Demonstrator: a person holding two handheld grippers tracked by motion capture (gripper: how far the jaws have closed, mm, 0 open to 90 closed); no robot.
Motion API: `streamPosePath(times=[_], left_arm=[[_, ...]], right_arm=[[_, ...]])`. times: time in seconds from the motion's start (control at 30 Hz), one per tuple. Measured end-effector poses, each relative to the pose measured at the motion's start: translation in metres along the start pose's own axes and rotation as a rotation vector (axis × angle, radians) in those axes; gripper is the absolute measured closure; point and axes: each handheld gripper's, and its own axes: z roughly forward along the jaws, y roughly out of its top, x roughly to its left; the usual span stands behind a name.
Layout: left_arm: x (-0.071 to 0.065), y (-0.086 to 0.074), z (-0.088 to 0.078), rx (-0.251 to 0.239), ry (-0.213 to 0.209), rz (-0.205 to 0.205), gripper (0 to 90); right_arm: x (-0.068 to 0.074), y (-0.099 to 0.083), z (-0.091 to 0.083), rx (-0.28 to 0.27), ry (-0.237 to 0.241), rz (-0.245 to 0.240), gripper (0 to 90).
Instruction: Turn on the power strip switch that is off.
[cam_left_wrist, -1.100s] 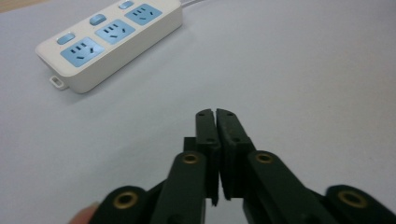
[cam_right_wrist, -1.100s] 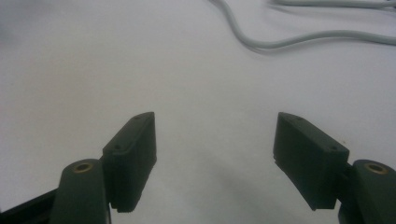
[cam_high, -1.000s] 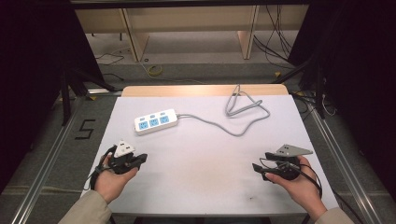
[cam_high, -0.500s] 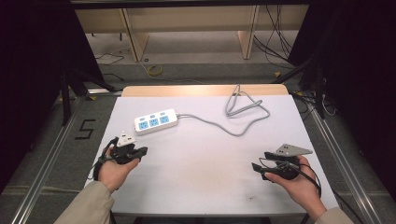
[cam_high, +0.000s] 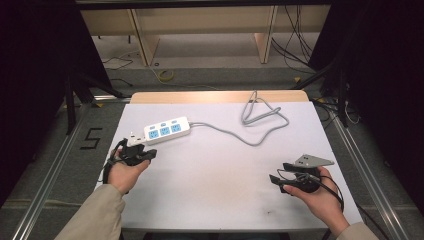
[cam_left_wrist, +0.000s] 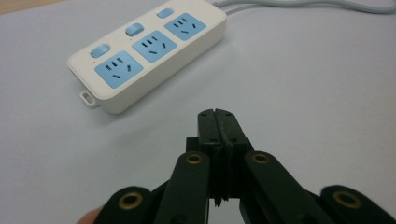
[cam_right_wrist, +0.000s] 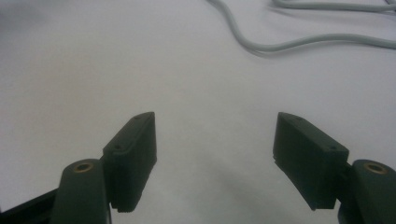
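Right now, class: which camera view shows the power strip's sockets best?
The left gripper view: the power strip lies close ahead of the shut left gripper, so its three blue sockets and switches read clearly. The high view shows the whole strip small, with its cable. The right gripper view catches the grey cable.

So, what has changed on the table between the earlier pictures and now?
The left gripper, jaws shut and empty, moved up the table toward the white power strip with blue sockets. The right gripper, the strip and its grey cable stayed in place.
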Motion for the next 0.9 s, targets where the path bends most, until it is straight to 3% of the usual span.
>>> streamPosePath(times=[0.43,0.9], left_arm=[[0.0,0.016,0.017,0.021,0.02,0.035,89.7],[0.005,0.024,0.028,0.035,0.028,0.018,89.7]], right_arm=[[0.001,-0.001,-0.001,0.001,0.001,-0.008,30.8],[0.004,0.0,0.0,-0.004,0.006,-0.019,30.8]])
